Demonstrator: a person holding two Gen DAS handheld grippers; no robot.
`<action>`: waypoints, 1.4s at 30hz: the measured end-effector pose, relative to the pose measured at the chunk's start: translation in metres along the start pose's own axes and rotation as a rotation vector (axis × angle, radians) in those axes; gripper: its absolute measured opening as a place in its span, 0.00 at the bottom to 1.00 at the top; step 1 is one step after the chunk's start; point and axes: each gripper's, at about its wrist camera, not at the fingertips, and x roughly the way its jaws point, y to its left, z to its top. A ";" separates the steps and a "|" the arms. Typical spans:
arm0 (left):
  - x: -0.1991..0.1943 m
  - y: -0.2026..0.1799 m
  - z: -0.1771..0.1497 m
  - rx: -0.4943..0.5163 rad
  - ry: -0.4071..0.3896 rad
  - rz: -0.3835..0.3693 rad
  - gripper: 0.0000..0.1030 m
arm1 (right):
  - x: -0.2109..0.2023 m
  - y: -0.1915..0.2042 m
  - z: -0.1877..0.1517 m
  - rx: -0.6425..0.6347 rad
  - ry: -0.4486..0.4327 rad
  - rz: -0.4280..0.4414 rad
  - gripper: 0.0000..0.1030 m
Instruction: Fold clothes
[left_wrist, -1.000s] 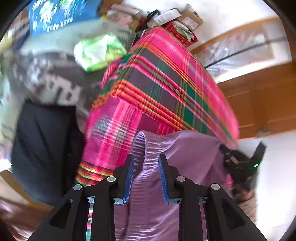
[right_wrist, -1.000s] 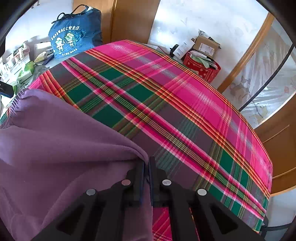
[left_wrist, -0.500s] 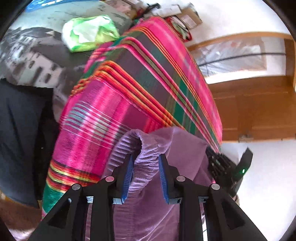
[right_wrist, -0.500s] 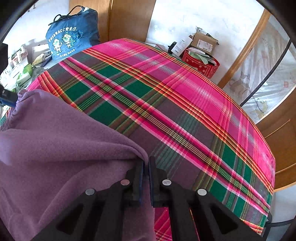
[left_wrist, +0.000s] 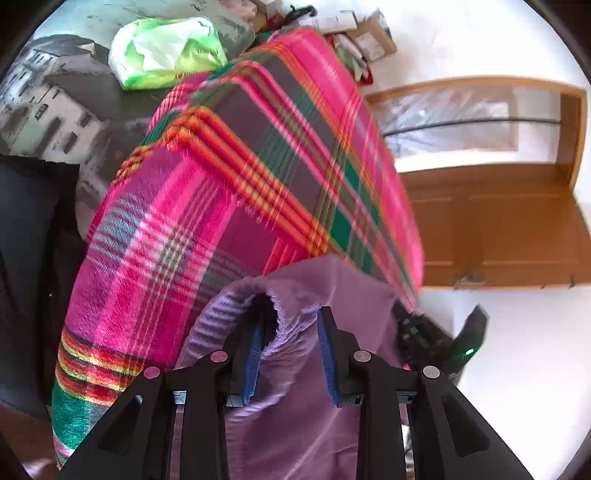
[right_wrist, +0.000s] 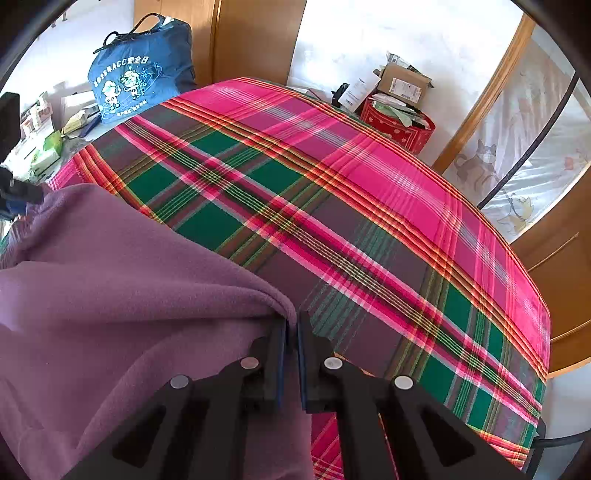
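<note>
My right claw (right_wrist: 291, 328) is pressed together on a fold at the edge of the purple garment (right_wrist: 122, 295), a thin layer of the fleece pinched between the two pads. That garment spreads out to the left of the claw over the near part of the bed, lying on the plaid blanket (right_wrist: 332, 206), which covers the whole surface in pink, green and dark checks. My left claw (left_wrist: 290, 332) has its blue pads partly spread, with the ribbed, gathered hem of the garment (left_wrist: 295, 387) bunched between them; the cloth fills the gap and touches both pads, so I read it as a grip on that thick hem. From that side the garment hangs over the corner of the blanket (left_wrist: 240, 192), and I can see the other claw's black body with a green light at the far right edge of the cloth. Beyond the bed stand a blue bag (right_wrist: 136, 81) and a red box (right_wrist: 399, 122) stuffed with papers.
</note>
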 end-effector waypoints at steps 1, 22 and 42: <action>0.001 0.001 0.001 -0.010 -0.007 0.004 0.28 | -0.001 0.000 -0.001 0.003 -0.001 0.002 0.04; -0.041 0.008 0.028 -0.058 -0.183 0.001 0.05 | -0.008 0.009 0.017 -0.025 -0.049 -0.041 0.03; -0.037 0.029 0.044 -0.107 -0.175 0.087 0.06 | 0.038 0.059 0.055 -0.311 -0.078 -0.304 0.03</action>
